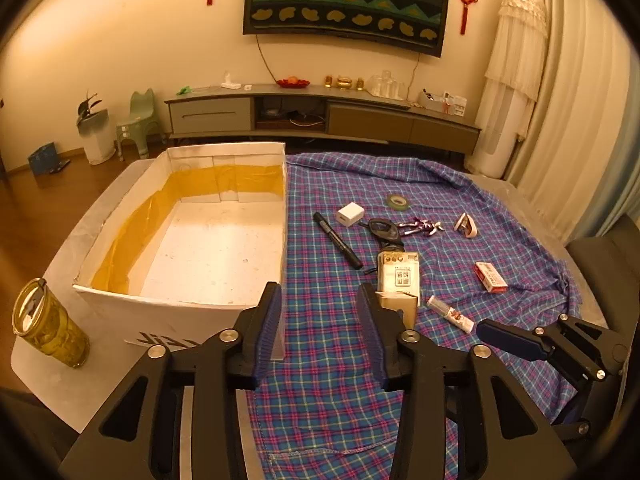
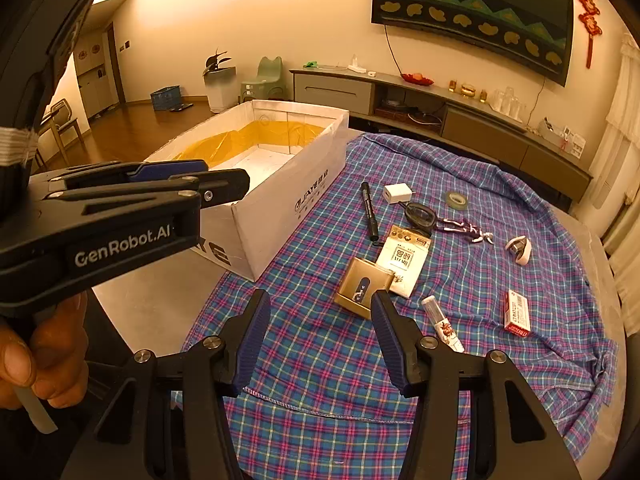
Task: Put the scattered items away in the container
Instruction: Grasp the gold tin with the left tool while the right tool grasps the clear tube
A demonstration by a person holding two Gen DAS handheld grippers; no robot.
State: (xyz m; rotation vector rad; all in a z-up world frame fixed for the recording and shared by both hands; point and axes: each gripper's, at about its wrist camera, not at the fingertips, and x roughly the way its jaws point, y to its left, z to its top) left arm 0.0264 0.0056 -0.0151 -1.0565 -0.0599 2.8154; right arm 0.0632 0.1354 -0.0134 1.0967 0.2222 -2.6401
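An open white cardboard box (image 1: 224,240) with yellow tape inside stands empty at the left; it also shows in the right wrist view (image 2: 280,184). Scattered on the plaid cloth (image 1: 328,360) lie a black marker (image 1: 338,240), white charger (image 1: 350,213), tape roll (image 1: 397,201), toy figure (image 1: 422,227), white card pack (image 1: 398,276), gold box (image 2: 362,288), red packet (image 1: 490,277), tube (image 1: 450,314) and small stapler (image 1: 466,225). My left gripper (image 1: 320,324) is open and empty beside the box's near corner. My right gripper (image 2: 320,328) is open and empty, just short of the gold box.
A glass tumbler of yellow-green drink (image 1: 48,324) stands on the table's left corner. The plaid cloth (image 2: 440,360) hangs over the table's right edge. A TV cabinet (image 1: 320,116) runs along the far wall.
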